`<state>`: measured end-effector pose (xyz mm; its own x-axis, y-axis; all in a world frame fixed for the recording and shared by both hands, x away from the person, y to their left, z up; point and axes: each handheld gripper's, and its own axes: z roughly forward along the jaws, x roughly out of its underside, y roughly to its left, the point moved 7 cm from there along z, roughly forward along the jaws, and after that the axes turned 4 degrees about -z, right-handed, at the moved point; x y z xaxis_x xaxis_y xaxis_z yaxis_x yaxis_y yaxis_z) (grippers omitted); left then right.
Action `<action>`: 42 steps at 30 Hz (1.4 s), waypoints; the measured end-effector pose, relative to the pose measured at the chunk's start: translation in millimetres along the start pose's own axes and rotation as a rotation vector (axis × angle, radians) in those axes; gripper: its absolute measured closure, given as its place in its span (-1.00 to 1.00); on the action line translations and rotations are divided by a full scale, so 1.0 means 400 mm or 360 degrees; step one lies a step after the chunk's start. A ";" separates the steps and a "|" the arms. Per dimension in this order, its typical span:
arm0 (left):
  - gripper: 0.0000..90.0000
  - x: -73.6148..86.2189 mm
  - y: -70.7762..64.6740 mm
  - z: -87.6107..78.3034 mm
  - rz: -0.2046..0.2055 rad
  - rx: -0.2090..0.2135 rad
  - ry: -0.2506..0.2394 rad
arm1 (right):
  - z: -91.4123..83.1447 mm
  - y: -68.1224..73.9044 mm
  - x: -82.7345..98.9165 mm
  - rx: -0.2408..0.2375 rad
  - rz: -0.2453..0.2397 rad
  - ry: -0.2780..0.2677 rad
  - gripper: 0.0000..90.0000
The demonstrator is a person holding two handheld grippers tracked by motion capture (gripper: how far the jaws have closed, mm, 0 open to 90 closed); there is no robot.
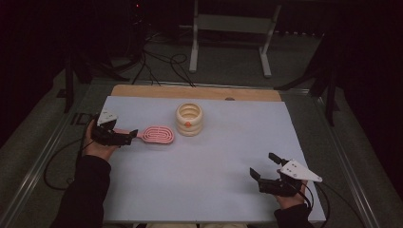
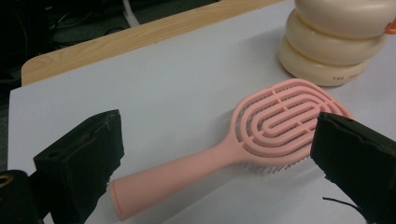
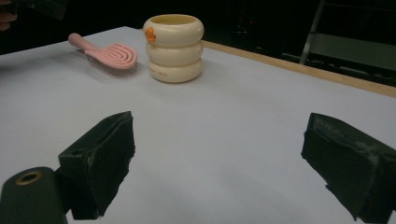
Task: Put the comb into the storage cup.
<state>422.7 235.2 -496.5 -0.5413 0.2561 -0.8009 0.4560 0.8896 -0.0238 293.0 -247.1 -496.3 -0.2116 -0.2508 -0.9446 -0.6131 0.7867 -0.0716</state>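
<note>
- 0 grasps made so far: left gripper (image 2: 215,154) has its jaws spread wide either side of the pink hairbrush (image 2: 261,135), not touching it.
- hairbrush lies flat on the white table sheet (image 1: 199,171), bristles down, just beside the cream ringed cup (image 1: 189,119).
- right gripper (image 1: 266,166) released, well apart, holding nothing.
- left to do: close on the handle, lift, probably into the cup.

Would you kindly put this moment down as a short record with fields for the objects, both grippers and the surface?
Brush: pink hairbrush, lying flat, bristles down, handle toward the left gripper
Cup: cream ribbed holder, upright, just beyond the brush head
Left gripper: open, jaws either side of the brush handle, not closed on it
Right gripper: open, holding nothing, at the near right
Surface: white sheet on a wooden table
</note>
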 end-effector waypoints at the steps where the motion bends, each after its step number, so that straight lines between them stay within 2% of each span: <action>1: -0.92 0.000 0.000 0.000 0.0000 0.0000 0.0000 | 0.000 0.000 0.000 0.0000 0.0000 0.0000 -0.79; 10: -0.90 -0.001 0.014 0.016 -0.0012 -0.0012 0.0051 | 0.001 -0.001 0.001 -0.0004 0.0001 0.0000 -0.79; 18: -0.82 0.004 0.025 0.030 -0.0052 -0.0007 0.0081 | 0.002 -0.001 0.003 -0.0006 -0.0003 0.0004 -0.79; 23: -0.75 0.005 0.032 0.039 -0.0058 -0.0038 0.0108 | 0.003 -0.001 0.004 -0.0006 0.0002 0.0007 -0.79; 24: -0.65 0.005 0.032 0.041 -0.0060 -0.0049 0.0111 | 0.004 0.000 0.004 -0.0006 0.0007 0.0009 -0.79; 25: -0.64 0.005 0.032 0.041 -0.0060 -0.0049 0.0111 | 0.004 0.000 0.004 -0.0006 0.0007 0.0009 -0.79; 26: -0.54 0.004 0.039 0.047 -0.0070 -0.0082 0.0134 | 0.004 -0.001 0.004 -0.0006 0.0005 0.0007 -0.79; 28: -0.40 0.004 0.041 0.049 -0.0077 -0.0092 0.0136 | 0.004 -0.002 0.004 -0.0003 0.0005 0.0007 -0.79; 29: -0.40 0.004 0.042 0.050 -0.0085 -0.0095 0.0138 | 0.004 -0.002 0.004 -0.0003 0.0005 0.0007 -0.79; 33: -0.06 0.004 0.046 0.056 -0.0091 -0.0118 0.0156 | 0.003 -0.003 0.005 -0.0004 0.0010 0.0006 -0.79; 34: -0.06 0.006 0.047 0.062 -0.0080 -0.0119 0.0183 | 0.003 -0.003 0.005 -0.0005 0.0010 0.0005 -0.79; 35: 0.19 0.006 0.047 0.066 -0.0083 -0.0121 0.0195 | 0.003 -0.003 0.005 -0.0002 0.0009 0.0008 -0.79; 38: 0.47 0.010 0.048 0.075 -0.0078 -0.0131 0.0239 | 0.005 -0.002 0.006 -0.0007 0.0003 0.0010 -0.79; 39: 0.47 0.013 0.049 0.080 -0.0072 -0.0140 0.0259 | 0.005 -0.002 0.006 -0.0007 0.0003 0.0010 -0.79; 40: 0.64 0.017 0.049 0.088 -0.0075 -0.0144 0.0283 | 0.006 -0.001 0.006 -0.0009 0.0002 0.0013 -0.79; 42: 0.71 0.020 0.049 0.092 -0.0074 -0.0142 0.0295 | 0.006 -0.001 0.006 -0.0009 0.0002 0.0013 -0.79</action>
<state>453.4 240.9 -525.5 -0.6850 0.2716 -0.6760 0.3675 0.9300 0.0012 294.5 -246.7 -499.4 -0.2188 -0.2543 -0.9421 -0.6170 0.7840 -0.0683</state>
